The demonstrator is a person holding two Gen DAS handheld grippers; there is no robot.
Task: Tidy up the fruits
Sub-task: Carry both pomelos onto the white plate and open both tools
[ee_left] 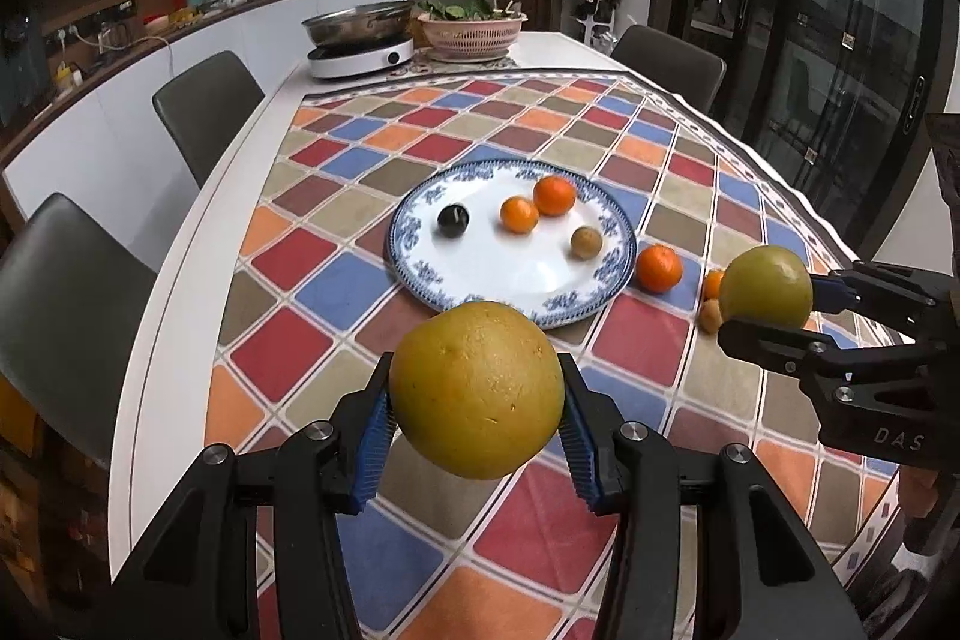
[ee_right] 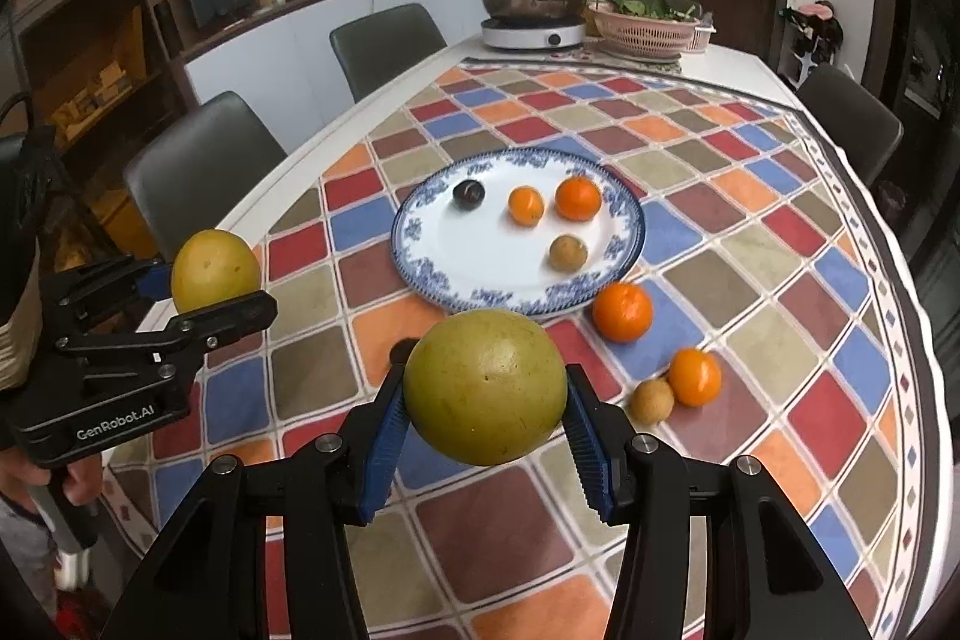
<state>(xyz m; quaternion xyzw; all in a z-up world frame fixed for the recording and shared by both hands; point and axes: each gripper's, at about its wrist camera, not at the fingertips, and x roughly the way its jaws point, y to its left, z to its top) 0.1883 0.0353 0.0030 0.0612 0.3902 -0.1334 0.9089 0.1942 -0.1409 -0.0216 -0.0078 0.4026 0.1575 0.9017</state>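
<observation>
**Two wrist views, angled down over the same plate**

The left wrist camera looks forward and down along its tool (ee_left: pixel 477 391) at close range. The right wrist camera does likewise along its own tool (ee_right: pixel 485 388). Both face the kitchen counter and share the patterned surface (ee_left: pixel 336 292) and the plate (ee_left: pixel 474 280). Each catches the other tool at its edge.

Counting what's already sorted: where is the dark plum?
In both views the dark plum lies on the plate's far left part, left of the smaller orange.
</observation>
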